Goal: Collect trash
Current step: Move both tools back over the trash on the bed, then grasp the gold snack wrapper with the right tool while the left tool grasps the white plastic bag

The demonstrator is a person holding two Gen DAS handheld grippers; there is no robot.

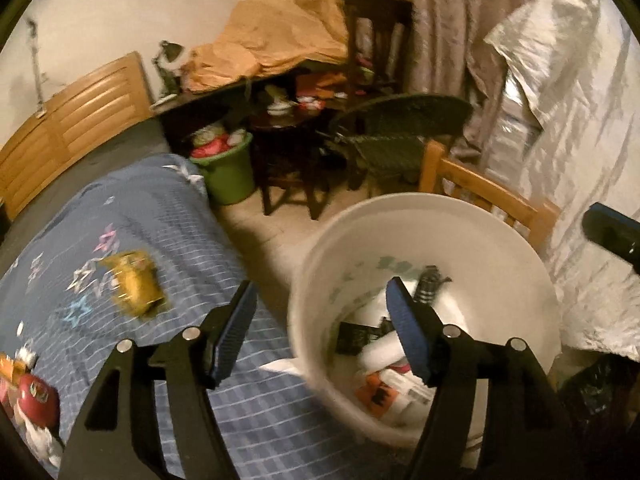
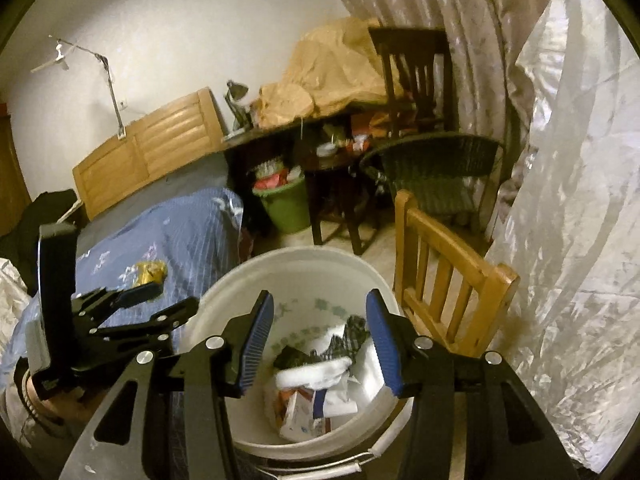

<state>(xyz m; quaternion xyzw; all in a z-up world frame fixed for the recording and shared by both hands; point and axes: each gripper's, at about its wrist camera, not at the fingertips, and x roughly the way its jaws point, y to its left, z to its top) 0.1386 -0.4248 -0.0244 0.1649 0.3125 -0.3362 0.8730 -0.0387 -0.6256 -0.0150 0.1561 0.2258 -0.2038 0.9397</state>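
Note:
A white bucket (image 1: 500, 240) (image 2: 304, 268) stands on the floor beside the bed, holding crumpled white paper (image 2: 308, 372), an orange wrapper (image 1: 376, 392) and dark scraps. My left gripper (image 1: 322, 286) (image 2: 168, 298) is open and empty, its left finger over the blue quilt (image 1: 160, 208) and its right finger over the bucket's mouth. My right gripper (image 2: 320, 295) hangs open and empty above the bucket; one of its fingers (image 1: 608, 232) shows at the right edge of the left wrist view. A crumpled yellow wrapper (image 1: 134, 284) (image 2: 151, 271) lies on the quilt. Red packaging (image 1: 34, 396) sits at the quilt's near left.
A light wooden chair (image 2: 448, 280) stands just right of the bucket, with silver plastic sheeting (image 2: 568, 220) beyond it. Farther back are a full green bucket (image 1: 228, 176), a dark table (image 1: 288, 128), a wicker chair (image 1: 400, 136) and the wooden headboard (image 1: 76, 120).

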